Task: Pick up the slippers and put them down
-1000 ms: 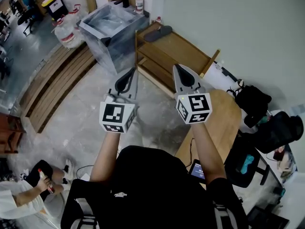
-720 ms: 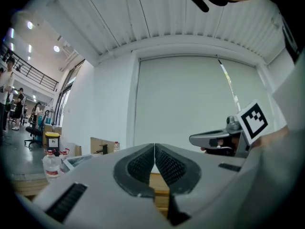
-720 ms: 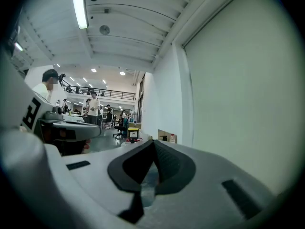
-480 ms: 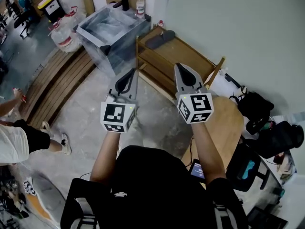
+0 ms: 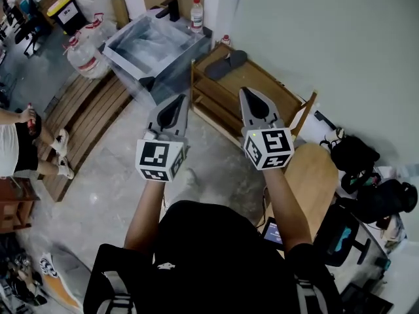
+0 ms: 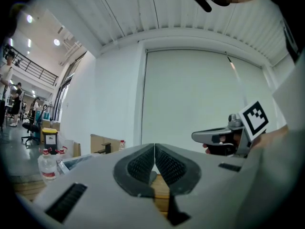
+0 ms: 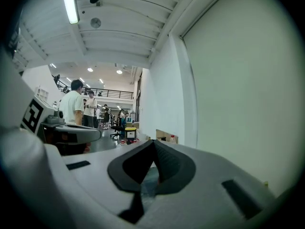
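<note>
A dark slipper (image 5: 226, 61) lies on the top shelf of a wooden shoe rack (image 5: 262, 84) against the white wall. Both grippers are held out level, short of the rack, side by side. My left gripper (image 5: 182, 97) is shut and holds nothing; in the left gripper view its pads (image 6: 143, 163) meet at the tip, with the rack's wood showing below them. My right gripper (image 5: 243, 90) is also shut and empty, its tips (image 7: 153, 140) closed in the right gripper view. Only one slipper is in view.
A clear plastic bin (image 5: 154, 44) stands left of the rack, with water jugs (image 5: 82, 52) and a bottle (image 5: 197, 12) near it. A slatted wooden pallet (image 5: 82, 113) lies on the floor at left, beside a standing person (image 5: 23, 142). A round wooden table (image 5: 313, 175) and black bags (image 5: 357, 154) are at right.
The rack, slipper and bin have slid lower and nearer in the head view as both grippers were carried toward them. The person at left has shifted. Both jaws stayed shut.
</note>
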The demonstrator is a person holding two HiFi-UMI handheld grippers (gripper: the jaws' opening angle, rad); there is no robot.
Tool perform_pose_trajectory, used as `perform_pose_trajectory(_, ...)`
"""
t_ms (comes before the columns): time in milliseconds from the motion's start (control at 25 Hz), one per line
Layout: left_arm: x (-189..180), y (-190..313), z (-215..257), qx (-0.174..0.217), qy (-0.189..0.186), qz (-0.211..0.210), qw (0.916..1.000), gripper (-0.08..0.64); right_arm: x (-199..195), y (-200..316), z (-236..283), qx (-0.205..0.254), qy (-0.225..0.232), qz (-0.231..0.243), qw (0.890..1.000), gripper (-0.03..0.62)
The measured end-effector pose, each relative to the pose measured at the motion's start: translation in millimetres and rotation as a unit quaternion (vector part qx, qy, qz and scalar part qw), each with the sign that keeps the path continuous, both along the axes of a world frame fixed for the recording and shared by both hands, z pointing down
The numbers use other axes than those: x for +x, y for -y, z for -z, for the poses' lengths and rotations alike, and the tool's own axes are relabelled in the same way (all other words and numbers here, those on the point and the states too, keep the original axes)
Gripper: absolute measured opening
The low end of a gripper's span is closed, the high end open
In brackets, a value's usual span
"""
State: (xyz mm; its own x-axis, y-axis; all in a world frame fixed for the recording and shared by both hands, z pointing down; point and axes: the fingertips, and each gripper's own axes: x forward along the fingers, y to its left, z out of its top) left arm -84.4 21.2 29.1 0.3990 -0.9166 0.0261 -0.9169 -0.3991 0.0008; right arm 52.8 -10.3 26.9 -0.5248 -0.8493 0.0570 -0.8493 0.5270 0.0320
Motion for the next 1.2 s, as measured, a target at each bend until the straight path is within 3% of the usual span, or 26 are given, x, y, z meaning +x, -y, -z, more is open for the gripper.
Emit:
perform_pose_trajectory(160, -11, 31, -4, 0.002, 0.024, -0.012, 0.9996, 0.005, -17, 33, -3, -0.008, -0.006, -0.007, 1.0, -0.017)
perform_pose_trajectory(360, -28, 66, -3, 0.002, -0.001, -0.035, 0.9994, 0.005, -34, 71, -13, -0.021, -0.025, -0.021, 0.999, -0.017)
perform_pose_trajectory(560, -45, 104, -11, 0.011, -0.003, -0.046, 0.9989, 0.005, -41, 104, -26, -0.032, -0.036, -0.04, 0.998, -0.017)
perform_pose_trajectory(960, -37, 145, -64, -0.071, 0.006, -0.082, 0.9941, 0.005, -36, 144, -66, -0.072, -0.043, -0.058, 0.995, -0.017)
perform_pose_trajectory(1120, -30, 164, -76, -0.084, 0.008, -0.085, 0.9928, 0.005, -29, 162, -86, -0.093, -0.044, -0.059, 0.993, -0.017)
perform_pose_trajectory(1200, -31, 178, -80, -0.072, 0.009, -0.078, 0.9943, 0.006, -27, 173, -96, -0.102, -0.045, -0.056, 0.992, -0.017)
